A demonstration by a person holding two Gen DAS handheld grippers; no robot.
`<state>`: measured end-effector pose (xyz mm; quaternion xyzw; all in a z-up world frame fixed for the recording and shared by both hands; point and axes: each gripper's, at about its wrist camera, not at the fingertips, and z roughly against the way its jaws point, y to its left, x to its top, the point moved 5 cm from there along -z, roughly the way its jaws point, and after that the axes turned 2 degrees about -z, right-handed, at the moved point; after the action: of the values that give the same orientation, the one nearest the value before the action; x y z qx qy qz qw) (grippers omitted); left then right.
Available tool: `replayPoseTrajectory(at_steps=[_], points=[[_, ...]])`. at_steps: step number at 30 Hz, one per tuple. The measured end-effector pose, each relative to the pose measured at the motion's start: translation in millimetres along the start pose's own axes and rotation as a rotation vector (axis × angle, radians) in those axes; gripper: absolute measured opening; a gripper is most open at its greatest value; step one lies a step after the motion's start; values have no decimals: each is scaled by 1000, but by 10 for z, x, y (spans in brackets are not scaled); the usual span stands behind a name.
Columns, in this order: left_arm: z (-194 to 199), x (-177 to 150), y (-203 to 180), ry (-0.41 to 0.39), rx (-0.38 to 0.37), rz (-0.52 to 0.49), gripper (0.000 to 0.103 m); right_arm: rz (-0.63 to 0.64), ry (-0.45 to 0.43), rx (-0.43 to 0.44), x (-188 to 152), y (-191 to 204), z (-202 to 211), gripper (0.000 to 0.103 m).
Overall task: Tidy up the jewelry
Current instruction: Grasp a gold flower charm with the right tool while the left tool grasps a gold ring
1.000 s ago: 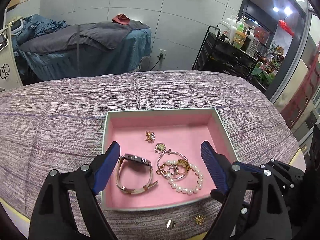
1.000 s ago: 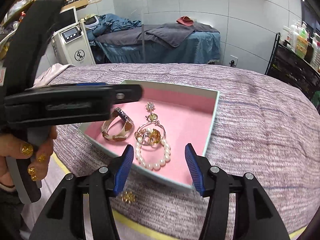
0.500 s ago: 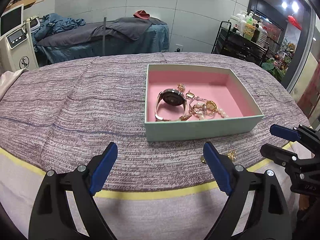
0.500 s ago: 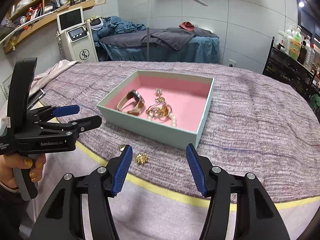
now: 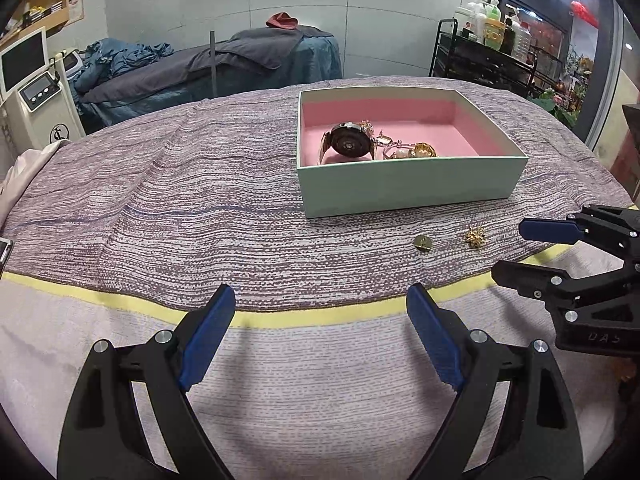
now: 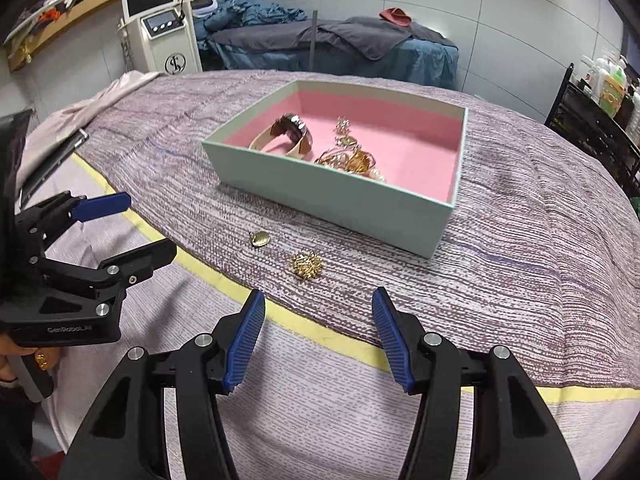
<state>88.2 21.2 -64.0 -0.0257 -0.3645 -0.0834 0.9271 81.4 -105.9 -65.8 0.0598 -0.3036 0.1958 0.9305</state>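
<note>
the box (image 6: 328,196) looks like matt mint card with a soft pink lining. a shiny gold brooch (image 6: 306,265) and locket (image 6: 259,238) lie on rough woven cloth (image 5: 200,208).

Box wall hides part of the jewelry; gripper bodies run off the frames.

In the left wrist view the near wall of the box (image 5: 408,184) covers the lower half of the watch (image 5: 349,145) and most of the tangled bracelets (image 5: 412,151), too small to tell apart. The small oval piece (image 6: 260,238) and the gold cluster (image 6: 306,265) on the cloth are too small to identify. The right gripper (image 5: 516,249) is cut off by the right edge; the left gripper (image 6: 138,226) by the left.
</note>
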Motion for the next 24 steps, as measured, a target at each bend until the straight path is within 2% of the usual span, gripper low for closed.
replayPoseTrajectory(at_steps=[4,9,11,13,14,22,24], points=[[-13,-10,-12,6,3,-5,86,19,25,2,16,35,-97,43],[-50,-7,-76,17,3,-29,86,32,25,-3,70,35,-162,36],[-68,2,-111,19,-4,-32,86,31,23,3,88,24,-178,24],[-86,23,-158,21,-11,-42,86,31,21,11,100,12,-191,16],[-99,34,-186,21,-13,-51,85,30,20,15,103,12,-195,16],[-275,133,-380,67,-63,-108,55,7,4,21,92,-36,-143,16],[-305,166,-427,73,-77,-119,52,-7,0,18,85,-74,-116,16]])
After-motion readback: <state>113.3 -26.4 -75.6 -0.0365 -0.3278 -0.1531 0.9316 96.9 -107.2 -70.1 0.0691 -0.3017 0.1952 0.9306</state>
